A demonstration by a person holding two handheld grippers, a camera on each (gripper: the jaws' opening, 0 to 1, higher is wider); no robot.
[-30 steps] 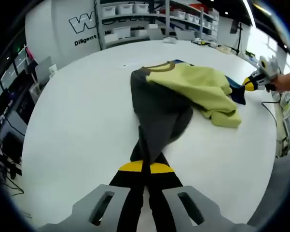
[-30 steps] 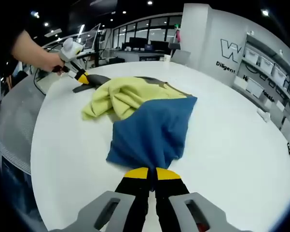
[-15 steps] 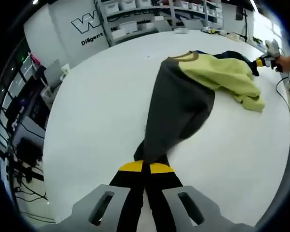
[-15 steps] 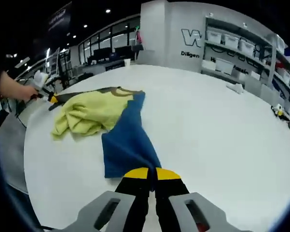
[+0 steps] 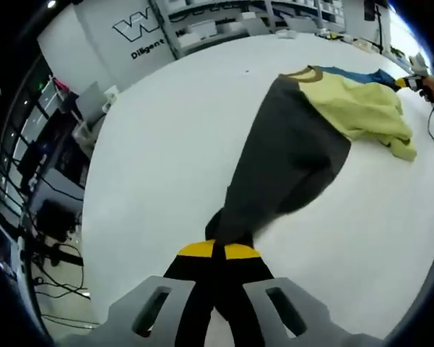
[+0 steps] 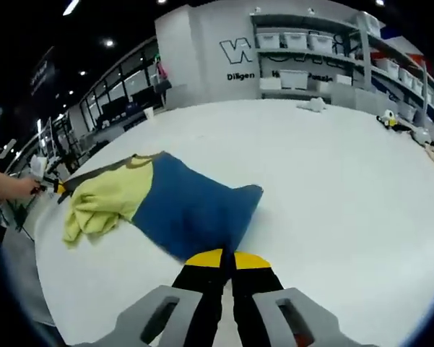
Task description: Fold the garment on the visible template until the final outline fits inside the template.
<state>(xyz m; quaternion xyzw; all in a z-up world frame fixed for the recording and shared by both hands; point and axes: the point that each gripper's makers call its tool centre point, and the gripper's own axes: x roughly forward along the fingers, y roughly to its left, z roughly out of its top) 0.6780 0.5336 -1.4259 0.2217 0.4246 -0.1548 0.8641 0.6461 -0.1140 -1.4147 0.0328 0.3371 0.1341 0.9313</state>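
Wall lettering cut off at top edge.

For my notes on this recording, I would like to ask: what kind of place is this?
Probably a lab or workshop, not a home. A large white table holds the garment, shelves with white storage bins line the wall, and big lettering like a company logo is painted there.

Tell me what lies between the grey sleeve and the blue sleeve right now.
The bunched yellow body of the garment lies between the grey sleeve and the blue sleeve. Both views show it, resting on the white table.
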